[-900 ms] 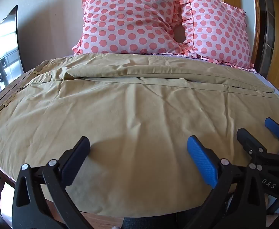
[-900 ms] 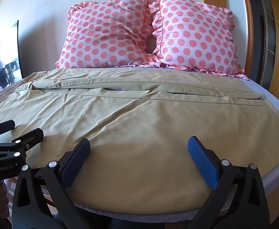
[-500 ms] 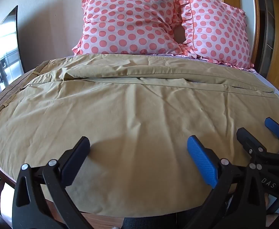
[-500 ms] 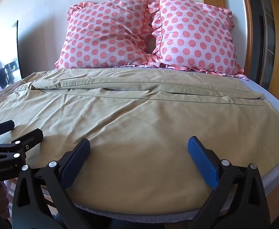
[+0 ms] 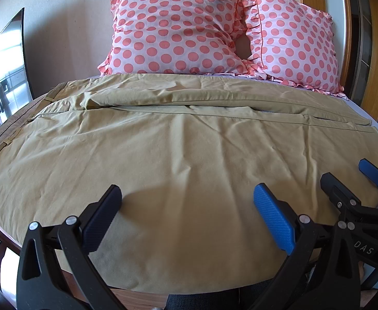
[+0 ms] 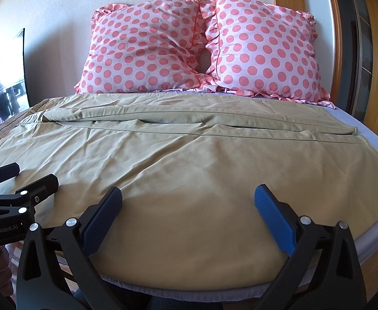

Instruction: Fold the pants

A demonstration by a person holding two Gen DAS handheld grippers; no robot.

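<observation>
The khaki pants (image 5: 178, 155) lie spread flat across the bed (image 6: 377, 235), waistband toward the bed's left edge and the two legs running side by side toward its right edge, the far leg lying just below the two polka-dot pillows (image 6: 199, 44) at the head of the bed. The near leg covers the bed right up to its near edge, where both grippers hover just above the cloth. The left gripper (image 5: 186, 211) has its fingers spread wide apart and holds nothing; the right gripper (image 6: 187, 211) is likewise spread and empty, just beside the left one. The fabric looks like a thin, soft cotton weave: light, limp, already creased with shallow wrinkles, and likely to sag and drag rather than hold any shape when lifted. A pinch on a single layer would probably slip or bunch, so the firmer places seem best: the stitched outer seam along the near edge, the hem at the right, or the thicker waistband at the left.
</observation>
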